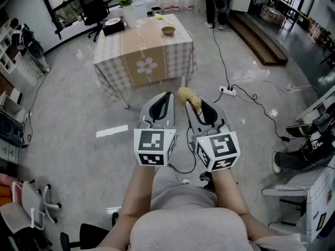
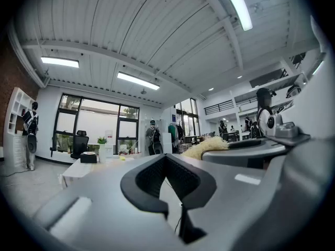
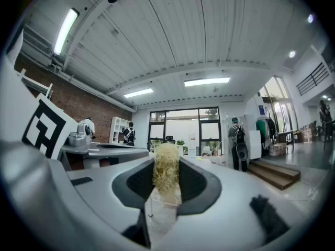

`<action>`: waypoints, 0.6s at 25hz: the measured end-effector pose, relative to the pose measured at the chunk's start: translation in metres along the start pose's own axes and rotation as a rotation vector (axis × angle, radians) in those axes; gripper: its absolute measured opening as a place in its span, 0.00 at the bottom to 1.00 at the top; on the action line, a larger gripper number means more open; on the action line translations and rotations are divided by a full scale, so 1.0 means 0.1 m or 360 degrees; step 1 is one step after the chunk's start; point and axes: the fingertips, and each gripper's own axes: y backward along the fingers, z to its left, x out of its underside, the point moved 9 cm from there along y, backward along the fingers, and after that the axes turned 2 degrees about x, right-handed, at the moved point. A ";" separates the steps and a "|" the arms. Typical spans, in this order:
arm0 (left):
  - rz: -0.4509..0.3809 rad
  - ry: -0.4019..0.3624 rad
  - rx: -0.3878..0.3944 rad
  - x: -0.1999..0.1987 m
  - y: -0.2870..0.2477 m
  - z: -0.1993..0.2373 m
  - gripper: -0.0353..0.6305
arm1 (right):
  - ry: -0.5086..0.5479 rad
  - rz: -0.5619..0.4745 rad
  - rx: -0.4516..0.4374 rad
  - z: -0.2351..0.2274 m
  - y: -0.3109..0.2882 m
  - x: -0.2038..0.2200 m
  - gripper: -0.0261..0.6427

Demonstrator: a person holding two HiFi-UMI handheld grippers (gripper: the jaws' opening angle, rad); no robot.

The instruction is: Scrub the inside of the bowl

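r gripper [image 1: 192, 106] pinches scrubber [image 1: 186, 95], long axis fwd past tips toward table [image 1: 120, 61]; l gripper [image 1: 167, 96] jaws together, empty.

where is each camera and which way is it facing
Head view: on the person's head, facing steeply down; shows both forearms, left tool, right tool, table beyond.
Left gripper view: rides the left tool, facing along its shut jaws toward windows.
Right gripper view: rides the right tool, along jaws shut on the scrubber.
Shared: all three show the scrubber.
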 end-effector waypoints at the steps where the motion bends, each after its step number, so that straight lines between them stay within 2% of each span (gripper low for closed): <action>1: -0.0013 -0.0012 0.0013 0.00 -0.01 -0.01 0.06 | 0.0001 0.0000 0.0001 -0.02 -0.01 0.00 0.19; 8: -0.0043 -0.0094 0.0032 0.03 -0.14 0.03 0.06 | -0.0008 -0.0007 0.0017 -0.11 -0.13 0.03 0.19; 15: -0.0036 -0.0094 0.0009 -0.01 -0.46 0.31 0.06 | 0.0017 -0.0010 0.0044 -0.20 -0.51 -0.01 0.19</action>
